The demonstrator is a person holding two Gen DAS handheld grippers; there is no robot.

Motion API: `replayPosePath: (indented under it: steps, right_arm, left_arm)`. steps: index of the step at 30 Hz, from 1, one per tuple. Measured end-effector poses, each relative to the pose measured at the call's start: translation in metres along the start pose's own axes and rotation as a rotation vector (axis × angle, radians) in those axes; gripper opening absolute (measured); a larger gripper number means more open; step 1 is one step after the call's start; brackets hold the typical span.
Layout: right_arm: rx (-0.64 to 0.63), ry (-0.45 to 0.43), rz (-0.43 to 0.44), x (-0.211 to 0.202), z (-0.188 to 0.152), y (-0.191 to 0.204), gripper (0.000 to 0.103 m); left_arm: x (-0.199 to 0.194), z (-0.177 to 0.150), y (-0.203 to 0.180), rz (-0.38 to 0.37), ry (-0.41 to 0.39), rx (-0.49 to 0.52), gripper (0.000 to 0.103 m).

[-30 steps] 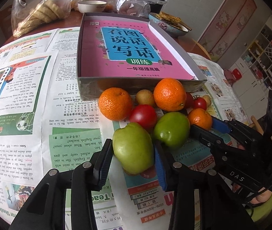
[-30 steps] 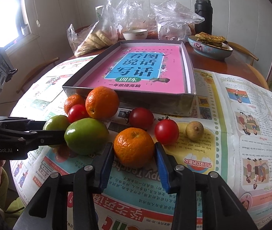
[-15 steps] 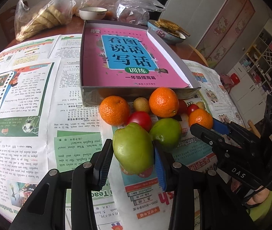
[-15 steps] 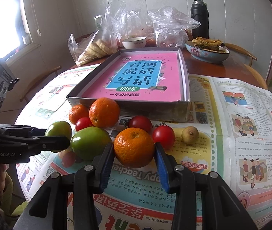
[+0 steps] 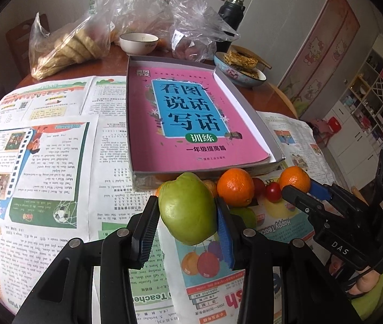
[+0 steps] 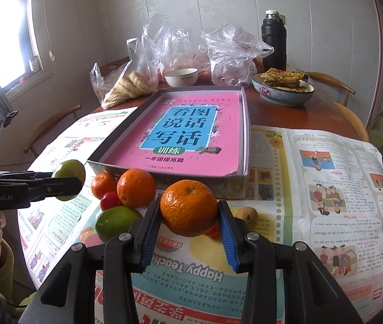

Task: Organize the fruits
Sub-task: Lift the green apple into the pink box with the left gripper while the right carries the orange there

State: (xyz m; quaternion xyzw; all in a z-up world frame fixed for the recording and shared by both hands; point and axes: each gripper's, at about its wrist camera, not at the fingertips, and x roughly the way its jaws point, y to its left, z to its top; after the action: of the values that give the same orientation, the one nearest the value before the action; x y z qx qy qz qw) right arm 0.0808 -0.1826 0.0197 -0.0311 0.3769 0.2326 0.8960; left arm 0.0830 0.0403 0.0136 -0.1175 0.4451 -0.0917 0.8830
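Observation:
My left gripper (image 5: 187,216) is shut on a green apple (image 5: 187,208) and holds it above the newspaper; it shows from the side in the right wrist view (image 6: 68,179). My right gripper (image 6: 190,217) is shut on an orange (image 6: 188,206), lifted off the table; it also shows in the left wrist view (image 5: 295,179). On the newspaper lie two oranges (image 6: 136,187), a second green fruit (image 6: 116,221), small red tomatoes (image 6: 110,199) and a small brown fruit (image 6: 246,214). Behind them stands a grey box tray (image 6: 246,145) with a pink book inside (image 6: 180,135).
Newspaper (image 6: 326,178) covers the round wooden table. At the back are plastic bags (image 6: 134,75), a white bowl (image 6: 180,77), a blue bowl of flatbread (image 6: 283,87) and a black flask (image 6: 273,40). Chairs stand around the table.
Both grippers have lifted their fruit off the newspaper: the left raised the green apple, the right raised the orange. The other fruits stayed in place.

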Motion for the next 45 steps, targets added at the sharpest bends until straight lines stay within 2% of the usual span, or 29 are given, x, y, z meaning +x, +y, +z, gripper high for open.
replayPosePath:
  steps: [13, 27, 45]
  right_arm:
    - [-0.007, -0.029, -0.008, 0.012, 0.027, -0.005, 0.042]
    - [0.011, -0.027, -0.01, 0.034, 0.045, -0.012, 0.042]
    - [0.003, 0.014, -0.024, 0.063, 0.049, -0.015, 0.042]
  left_arm:
    - [0.013, 0.028, -0.002, 0.014, -0.026, -0.001, 0.042]
    - [0.045, 0.05, -0.001, 0.036, 0.0, -0.008, 0.042]
    - [0.07, 0.054, -0.002, 0.061, 0.024, 0.009, 0.042]
